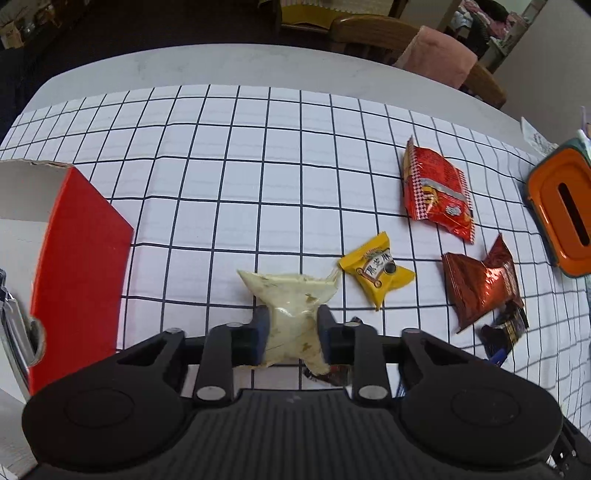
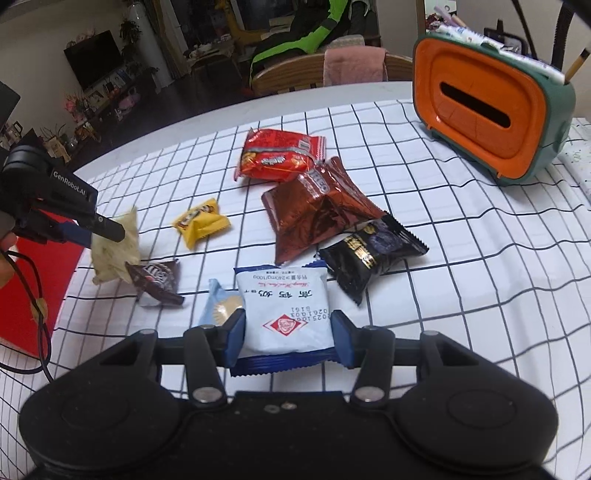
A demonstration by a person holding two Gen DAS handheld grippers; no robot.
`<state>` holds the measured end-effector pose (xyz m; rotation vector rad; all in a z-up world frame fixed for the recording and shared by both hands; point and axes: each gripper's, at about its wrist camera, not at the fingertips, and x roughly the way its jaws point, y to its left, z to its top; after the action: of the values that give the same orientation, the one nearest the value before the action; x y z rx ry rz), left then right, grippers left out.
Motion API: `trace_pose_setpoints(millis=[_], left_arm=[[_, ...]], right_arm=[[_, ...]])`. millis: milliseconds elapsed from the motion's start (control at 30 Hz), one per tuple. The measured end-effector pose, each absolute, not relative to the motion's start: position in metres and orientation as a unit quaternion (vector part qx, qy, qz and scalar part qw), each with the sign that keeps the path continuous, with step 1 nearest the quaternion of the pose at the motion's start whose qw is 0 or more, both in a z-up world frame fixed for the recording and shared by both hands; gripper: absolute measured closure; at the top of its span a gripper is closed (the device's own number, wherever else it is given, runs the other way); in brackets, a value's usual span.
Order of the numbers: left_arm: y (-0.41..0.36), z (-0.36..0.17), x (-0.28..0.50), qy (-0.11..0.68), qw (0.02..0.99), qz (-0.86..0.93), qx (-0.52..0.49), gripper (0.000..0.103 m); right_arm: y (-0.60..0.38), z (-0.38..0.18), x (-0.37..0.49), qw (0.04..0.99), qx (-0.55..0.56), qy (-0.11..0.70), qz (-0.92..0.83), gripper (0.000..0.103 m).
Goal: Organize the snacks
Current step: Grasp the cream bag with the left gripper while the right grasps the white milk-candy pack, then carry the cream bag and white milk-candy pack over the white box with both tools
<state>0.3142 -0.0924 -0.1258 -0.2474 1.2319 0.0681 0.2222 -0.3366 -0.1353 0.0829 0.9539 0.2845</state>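
My left gripper (image 1: 293, 332) is shut on a pale cream snack packet (image 1: 291, 299), squeezed at its middle and lifted off the cloth; from the right wrist view the same left gripper (image 2: 110, 232) and cream packet (image 2: 114, 251) appear at the far left. My right gripper (image 2: 288, 332) is shut on a white and blue packet (image 2: 286, 314) with red print. On the checked cloth lie a yellow packet (image 1: 376, 275) (image 2: 201, 223), a red packet (image 1: 436, 188) (image 2: 280, 155), a brown foil packet (image 1: 480, 284) (image 2: 317, 210), a black packet (image 2: 369, 254) and a small dark chocolate packet (image 2: 157, 282).
A red cardboard box (image 1: 77, 266) (image 2: 22, 288) with a white inside stands at the left. An orange and green tissue holder (image 1: 561, 206) (image 2: 487, 110) stands at the right. A light blue packet (image 2: 219, 306) lies beside my right fingers. Wooden chairs (image 1: 373, 33) stand behind the table.
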Motion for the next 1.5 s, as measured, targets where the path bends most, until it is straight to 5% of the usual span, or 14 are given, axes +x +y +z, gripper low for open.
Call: trace_pose_setpoints(millis=[533,633,700,767,1067,1200,1500], left_arm=[[-0.083,-0.122,0.303,0.568,0.821,0.002,-0.061,0.084],[-0.084,-0.132,0.309,0.575,0.816,0.001,-0.061,0.070],[-0.086,-0.136,0.312,0.572,0.818,0.000,-0.064,0.048],[-0.091,-0.141,0.316,0.564,0.825,0.005,-0.047,0.041],[-0.109,-0.169,0.333,0.576,0.817,0.004,-0.021,0.043],[-0.110,-0.176,0.337,0.583,0.812,0.006,-0.023,0.063],[-0.106,-0.172,0.334,0.576,0.817,-0.001,-0.023,0.073]], right_arm=[[-0.313,-0.101,0.180,0.894,0.063,0.427,0.122,0.055],[-0.315,-0.102,0.175,0.895,0.072,0.425,0.118,0.055],[-0.317,-0.103,0.173,0.894,0.077,0.425,0.116,0.055],[-0.320,-0.104,0.171,0.893,0.081,0.427,0.115,0.055],[-0.330,-0.115,0.173,0.888,0.086,0.439,0.111,0.055],[-0.334,-0.117,0.176,0.886,0.086,0.441,0.111,0.055],[-0.331,-0.115,0.177,0.887,0.083,0.441,0.111,0.055]])
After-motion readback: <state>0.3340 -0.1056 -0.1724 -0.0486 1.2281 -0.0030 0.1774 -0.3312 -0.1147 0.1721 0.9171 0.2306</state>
